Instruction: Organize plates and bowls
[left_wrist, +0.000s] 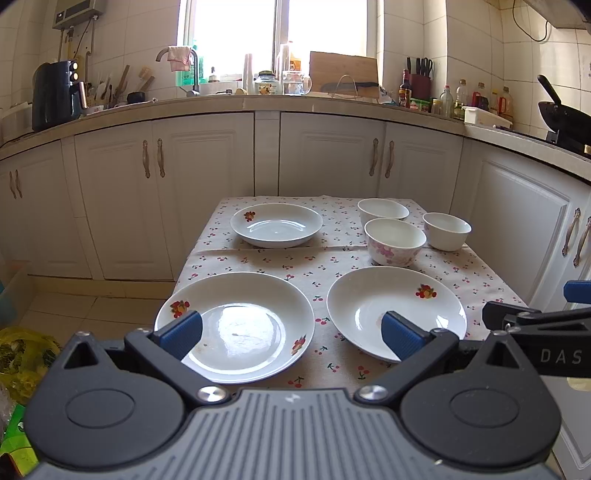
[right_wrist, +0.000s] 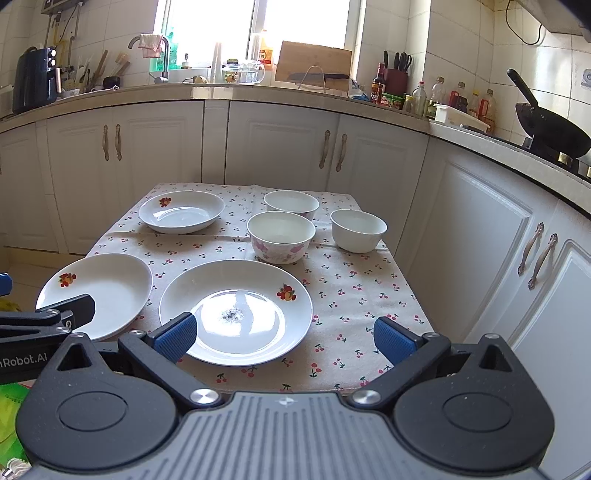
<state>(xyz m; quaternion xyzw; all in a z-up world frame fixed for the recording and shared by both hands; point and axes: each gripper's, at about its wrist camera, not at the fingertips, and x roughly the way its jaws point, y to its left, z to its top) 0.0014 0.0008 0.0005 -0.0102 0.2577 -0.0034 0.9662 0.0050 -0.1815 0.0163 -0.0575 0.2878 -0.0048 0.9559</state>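
Both tools stand fully spread and hold nothing: the left tool (left_wrist: 291, 334) hovers over the near edge of the surface (left_wrist: 332, 266), the right tool (right_wrist: 284, 338) just beside it. Take the floral bowl (left_wrist: 394, 242) as the reference. Two plain white bowls sit close to it, the far bowl (left_wrist: 382, 209) just behind and the right bowl (left_wrist: 447, 230) just beside it toward the cabinets. The far plate (left_wrist: 276, 225) lies well apart to its left. The near right plate (left_wrist: 395, 312) lies just in front of it, and the near left plate (left_wrist: 234, 326) lies in front and to the left. Nothing is stacked yet. Likely hazards: the near left plate appears to overhang the left edge of the cloth-covered surface, so a push from a tool finger could tip it to the floor. The glazed rims are thin and smooth, so a shallow pinch may slip. The three bowls are crowded, so a spread tool reaching for one may knock its neighbour. A crease in the cloth running past the floral bowl could snag a plate that is slid rather than lifted. View differences: the right wrist view shows a dark speck cluster (right_wrist: 232, 315) at the centre of the near right plate, which the left wrist view does not resolve, and it shows bare cloth to the right of that plate. The left wrist view shows the near left plate entire, with both fruit prints, whereas the right wrist view hides part of it behind the left tool.
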